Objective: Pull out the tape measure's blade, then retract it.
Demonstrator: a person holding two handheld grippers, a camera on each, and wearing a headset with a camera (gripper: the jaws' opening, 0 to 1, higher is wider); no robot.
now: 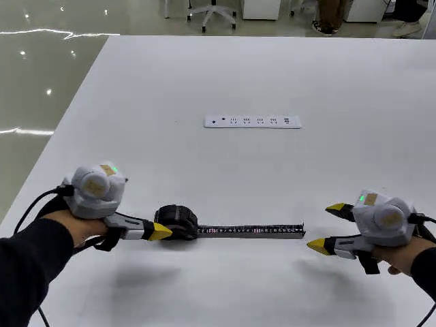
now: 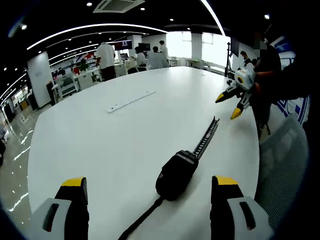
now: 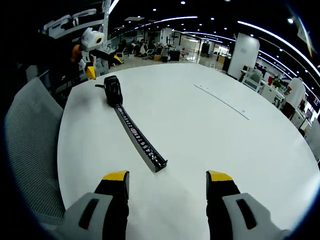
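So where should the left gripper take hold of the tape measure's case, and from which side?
Probably across the case on its two flat sides, coming from its rear end, opposite where the blade exits. The case stands upright with the blade lying flat on the far side, and the left gripper, jaws open, lines up with it from behind.

You're getting bright, even overhead light. The ceiling light strips (image 2: 95,27) are glaring white and reflecting off the glossy floor (image 1: 41,75). Soft, faint shadows are lying on the white table (image 1: 272,75). Fisheye is bending both gripper views' edges; head view is looking sharp.
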